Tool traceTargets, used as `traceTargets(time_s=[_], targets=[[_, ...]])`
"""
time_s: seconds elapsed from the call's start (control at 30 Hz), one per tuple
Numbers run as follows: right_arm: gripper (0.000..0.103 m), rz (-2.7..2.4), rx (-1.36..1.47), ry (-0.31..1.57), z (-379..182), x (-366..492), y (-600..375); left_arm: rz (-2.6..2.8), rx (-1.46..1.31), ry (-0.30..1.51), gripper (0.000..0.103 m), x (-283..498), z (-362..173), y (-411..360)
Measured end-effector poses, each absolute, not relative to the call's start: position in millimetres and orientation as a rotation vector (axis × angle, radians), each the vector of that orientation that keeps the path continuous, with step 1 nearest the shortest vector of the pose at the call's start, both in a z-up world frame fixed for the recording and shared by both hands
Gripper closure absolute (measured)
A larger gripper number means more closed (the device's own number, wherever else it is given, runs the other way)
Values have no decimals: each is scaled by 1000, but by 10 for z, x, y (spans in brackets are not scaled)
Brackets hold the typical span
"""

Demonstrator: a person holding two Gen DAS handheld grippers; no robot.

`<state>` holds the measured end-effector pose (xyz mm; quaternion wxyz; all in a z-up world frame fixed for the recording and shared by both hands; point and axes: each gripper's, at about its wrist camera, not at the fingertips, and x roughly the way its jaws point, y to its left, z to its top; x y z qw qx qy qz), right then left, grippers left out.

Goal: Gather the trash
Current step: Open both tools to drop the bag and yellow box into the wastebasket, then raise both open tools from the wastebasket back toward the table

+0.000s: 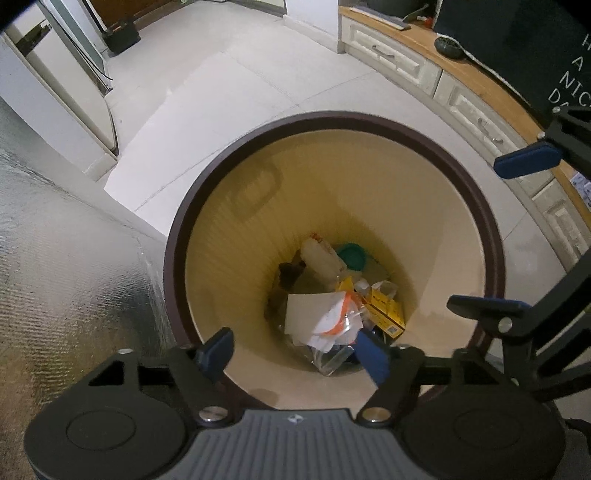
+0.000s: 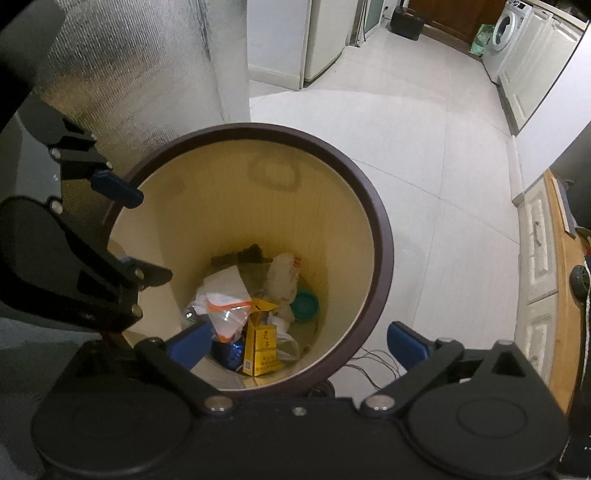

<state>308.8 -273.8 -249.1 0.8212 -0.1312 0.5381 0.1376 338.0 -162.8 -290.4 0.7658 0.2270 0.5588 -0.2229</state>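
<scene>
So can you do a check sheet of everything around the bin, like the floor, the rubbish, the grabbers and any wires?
Surface: pale tiled floor, bare near the bin.
Job's things: round cream bin with dark brown rim holds yellow carton, green round lid, orange-striped clear bag, white paper.
Clutter: nothing seen on the floor.
Grippers: left hand-held gripper and right hand-held gripper over the bin, jaws open, empty.
Cables: thin wires beside the bin.
Surroundings: white washing machine, wooden counter, silver foil panel.
</scene>
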Motion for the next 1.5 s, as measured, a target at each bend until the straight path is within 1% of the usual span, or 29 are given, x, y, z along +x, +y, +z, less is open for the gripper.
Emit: traceTargets(time_s=[0.1,0.17,0.53,0.8,1.07,1.33,1.5], targets=[[0,287,-273,1131,-2440,3038,-2748,-479,478,1208,21,3320,-2826,-1596],[0,281,-264,1120,-2397,3003,-2754,-473,466,1198,15,3280,-2782,-1573],[0,248,-243,1071,-2193,2785,-2762,-387,392,1160,0,3008,-2622,-1272],[0,227,-238,1021,-2014,2592,-2780,-319,331,1137,0,2879,-2461,-1074],[0,212,-213,940,-1749,2356,-2831,-323,268,1076,0,2694,-2157,-1014],[0,184,-132,827,-1331,2149,-2948,-339,215,977,0,2470,-1693,-957],[0,183,-88,736,-972,2061,-2955,-325,181,890,0,2430,-1286,-873]])
